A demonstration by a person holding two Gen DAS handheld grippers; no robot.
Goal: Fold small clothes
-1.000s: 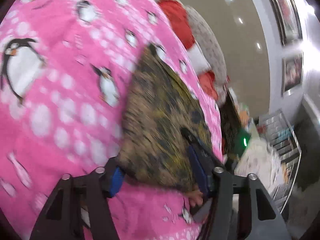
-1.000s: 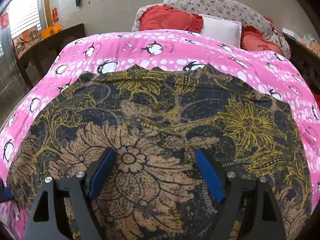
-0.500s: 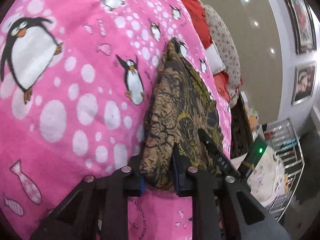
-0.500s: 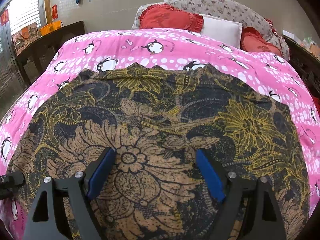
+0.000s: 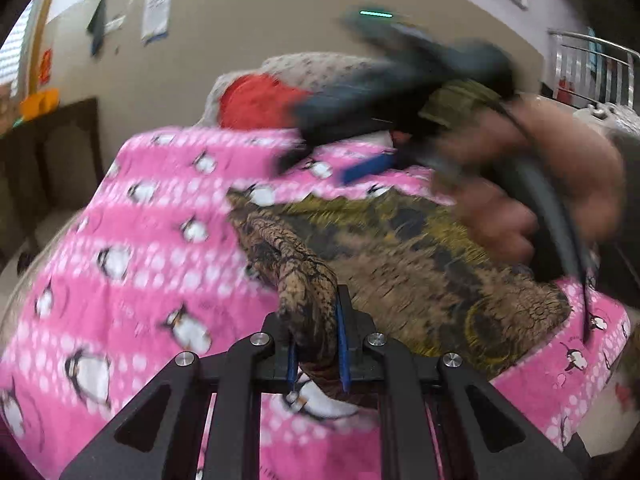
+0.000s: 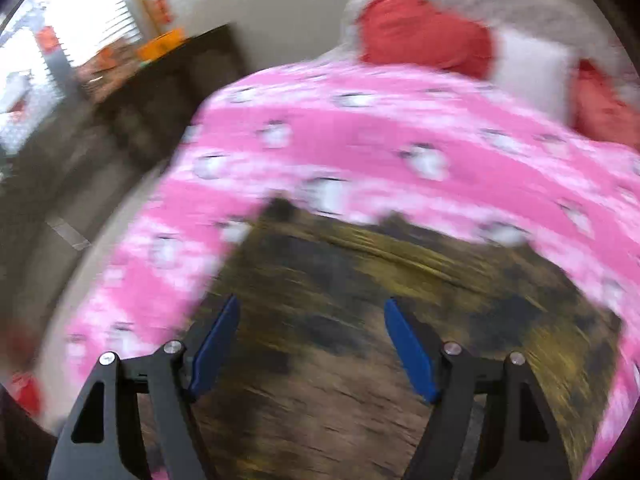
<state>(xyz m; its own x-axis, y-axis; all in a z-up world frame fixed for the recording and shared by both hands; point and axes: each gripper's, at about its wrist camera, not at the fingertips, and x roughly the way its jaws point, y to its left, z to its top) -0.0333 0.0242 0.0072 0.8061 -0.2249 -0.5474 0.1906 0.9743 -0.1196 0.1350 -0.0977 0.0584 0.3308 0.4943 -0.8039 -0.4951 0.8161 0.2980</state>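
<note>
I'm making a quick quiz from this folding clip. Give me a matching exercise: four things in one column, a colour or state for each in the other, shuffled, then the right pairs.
Things:
1. left gripper
2. right gripper
3. bedspread
4. heart-shaped cushion

Colour or state:
A. red
B. jaws apart and closing, nothing pinched between them
C. pink with penguins
D. shut on a bunched edge of the brown floral garment

Pairs: 1-D, 2-B, 3-C, 4-A
</note>
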